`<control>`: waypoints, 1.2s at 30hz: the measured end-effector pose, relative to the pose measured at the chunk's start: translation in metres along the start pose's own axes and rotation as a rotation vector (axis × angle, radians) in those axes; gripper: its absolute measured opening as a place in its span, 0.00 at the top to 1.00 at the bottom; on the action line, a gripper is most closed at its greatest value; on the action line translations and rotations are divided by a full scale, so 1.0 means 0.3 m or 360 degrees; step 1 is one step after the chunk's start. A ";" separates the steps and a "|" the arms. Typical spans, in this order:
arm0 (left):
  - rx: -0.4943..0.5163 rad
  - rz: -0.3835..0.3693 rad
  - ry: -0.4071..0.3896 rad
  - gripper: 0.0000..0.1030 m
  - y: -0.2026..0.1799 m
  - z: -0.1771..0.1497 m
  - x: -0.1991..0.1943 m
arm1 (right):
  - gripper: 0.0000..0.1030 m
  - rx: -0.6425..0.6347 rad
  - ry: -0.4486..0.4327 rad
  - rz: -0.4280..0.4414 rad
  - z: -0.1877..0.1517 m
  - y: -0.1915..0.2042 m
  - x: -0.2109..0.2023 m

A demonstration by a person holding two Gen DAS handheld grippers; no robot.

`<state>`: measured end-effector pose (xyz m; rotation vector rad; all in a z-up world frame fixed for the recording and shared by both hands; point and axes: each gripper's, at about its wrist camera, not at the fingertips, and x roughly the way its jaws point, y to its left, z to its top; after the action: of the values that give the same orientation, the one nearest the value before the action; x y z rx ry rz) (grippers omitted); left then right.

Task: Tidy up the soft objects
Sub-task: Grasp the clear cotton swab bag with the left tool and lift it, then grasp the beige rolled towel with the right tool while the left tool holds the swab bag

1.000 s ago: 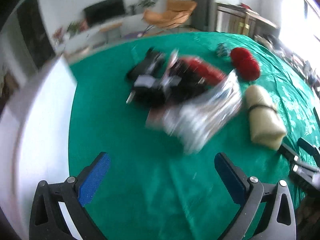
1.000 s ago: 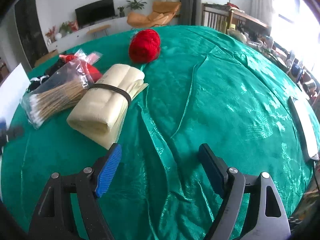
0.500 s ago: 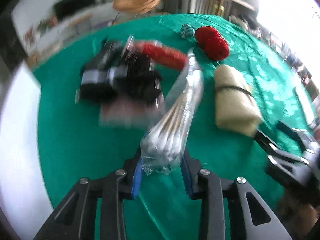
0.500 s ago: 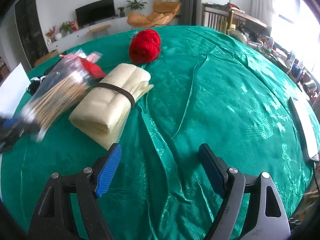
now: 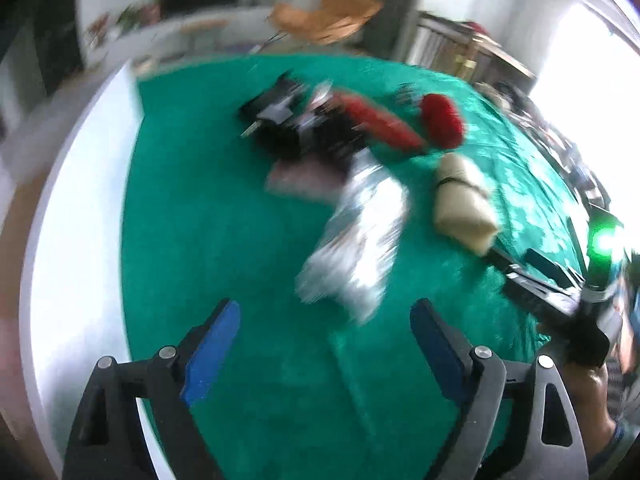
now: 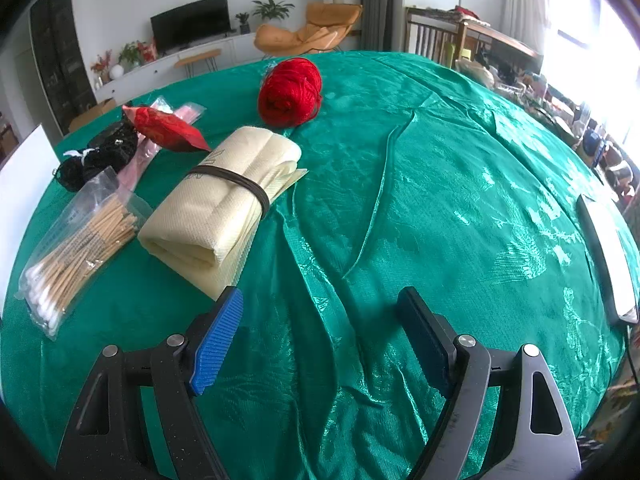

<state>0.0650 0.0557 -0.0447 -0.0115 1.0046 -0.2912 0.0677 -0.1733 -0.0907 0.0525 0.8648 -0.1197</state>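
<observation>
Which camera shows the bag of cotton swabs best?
The right wrist view. There the bag of cotton swabs is sharp: you can see the wooden sticks and white tips through clear plastic, lying beside the cream cloth roll. In the left wrist view the bag is only a blurry silver smear on the green tablecloth.

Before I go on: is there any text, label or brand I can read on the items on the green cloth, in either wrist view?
None can be read.
Cotton swab bag: faint print along one edge of the plastic, too small to read.
Cream rolled cloth: a pale woven mark near the dark band, not legible.
Red packet: no lettering discernible.
Red yarn ball: no label in view.
Left wrist view: motion-blurred throughout, nothing legible.
</observation>
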 end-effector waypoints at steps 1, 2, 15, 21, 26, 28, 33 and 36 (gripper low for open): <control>0.0105 -0.0001 -0.0004 0.08 -0.044 0.020 0.014 | 0.20 0.0000 0.0000 0.0000 0.000 0.000 0.000; 0.0228 0.0009 0.0014 0.06 -0.090 0.052 0.047 | 0.20 0.0000 0.0000 0.0000 0.000 0.000 0.000; 0.0355 0.0186 0.0151 0.55 -0.144 0.122 0.284 | 0.19 -0.0005 0.0000 0.0002 0.000 -0.001 0.001; -0.0075 0.0155 0.0098 0.59 -0.041 -0.023 0.158 | 0.18 -0.0012 0.0004 0.0009 0.005 0.006 0.002; -0.0200 0.0260 0.0014 0.53 0.025 -0.110 0.095 | 0.18 -0.0012 0.0004 0.0009 0.004 0.005 0.002; -0.0188 0.0263 0.0070 0.29 0.037 -0.098 0.146 | 0.18 -0.0013 0.0004 0.0010 0.004 0.005 0.002; -0.0033 0.0289 0.0019 0.00 0.013 -0.087 0.197 | 0.18 -0.0014 0.0004 0.0008 0.004 0.006 0.002; -0.0049 0.0281 -0.0033 0.00 0.021 -0.081 0.208 | 0.18 -0.0012 0.0004 0.0011 0.005 0.005 0.000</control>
<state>0.0776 0.0492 -0.1105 0.0458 0.9825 -0.1138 0.0691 -0.1720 -0.0896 0.0484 0.8673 -0.1099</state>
